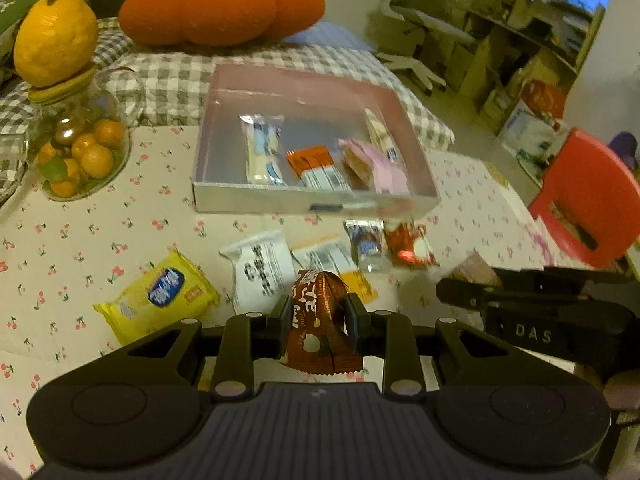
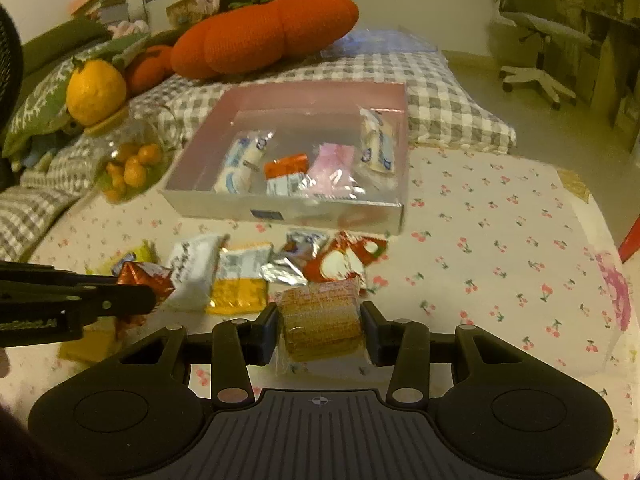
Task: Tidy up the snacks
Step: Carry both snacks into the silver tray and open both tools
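My left gripper (image 1: 318, 320) is shut on a brown snack packet (image 1: 316, 312) and holds it above the floral tablecloth. My right gripper (image 2: 320, 320) is shut on a clear-wrapped wafer snack (image 2: 320, 316). A shallow pink-walled box (image 1: 304, 202) (image 2: 280, 210) stands ahead with several snacks inside. Loose on the cloth before it lie a yellow packet (image 1: 160, 296), a white packet (image 1: 262, 268), a silver packet (image 1: 366, 244) and a red packet (image 1: 408, 244). The left gripper with the brown packet shows at the left of the right wrist view (image 2: 140, 280).
A glass jar of small oranges (image 1: 80, 152) with a large yellow fruit (image 1: 54, 38) on its lid stands at the left. Orange cushions (image 1: 216, 6) lie on a checked blanket behind. A red chair (image 1: 588, 196) is at the right.
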